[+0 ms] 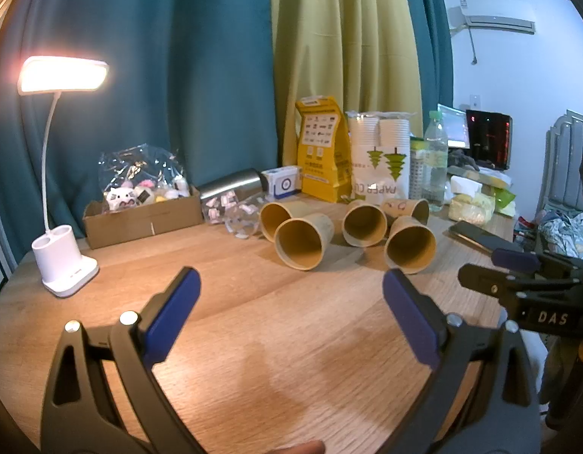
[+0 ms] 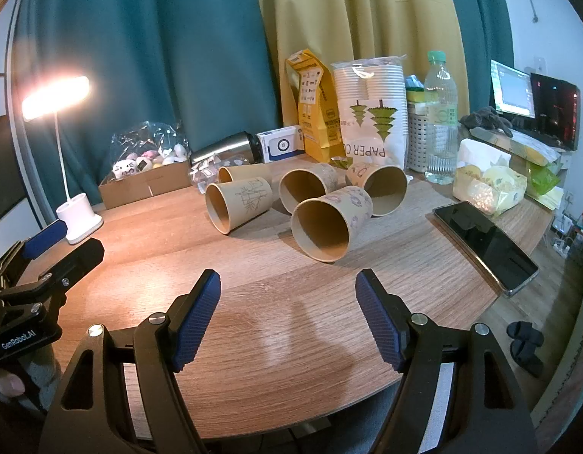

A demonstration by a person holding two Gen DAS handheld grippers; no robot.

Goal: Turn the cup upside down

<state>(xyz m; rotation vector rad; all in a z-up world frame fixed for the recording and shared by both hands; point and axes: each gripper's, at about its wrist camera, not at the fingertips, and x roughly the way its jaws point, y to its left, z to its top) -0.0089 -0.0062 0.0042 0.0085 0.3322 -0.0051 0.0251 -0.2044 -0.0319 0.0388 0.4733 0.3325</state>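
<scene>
Both grippers spread wide, holding nothing, hovering over the near edge of the table (image 2: 253,310). Left gripper (image 1: 291,321) and right gripper (image 2: 287,317) sit side by side, each visible at the edge of the other's view.

Five cups on their sides mid-table, mouths toward the cameras, none flipped. Nearest cup (image 2: 329,223) lies straight ahead of the right gripper, well apart from its fingers. Bamboo cup (image 2: 236,202) is left of it. Three more lie just behind, tightly clustered.

Phone (image 2: 484,242) lies flat at right, near the table edge. Lamp (image 2: 77,215) is lit, at left.

Far row, left to right: box of toys (image 2: 147,178), flask (image 2: 230,145) on its side, yellow bag (image 2: 314,113), paper cup pack (image 2: 370,113), bottle (image 2: 440,113). Curtains behind.
</scene>
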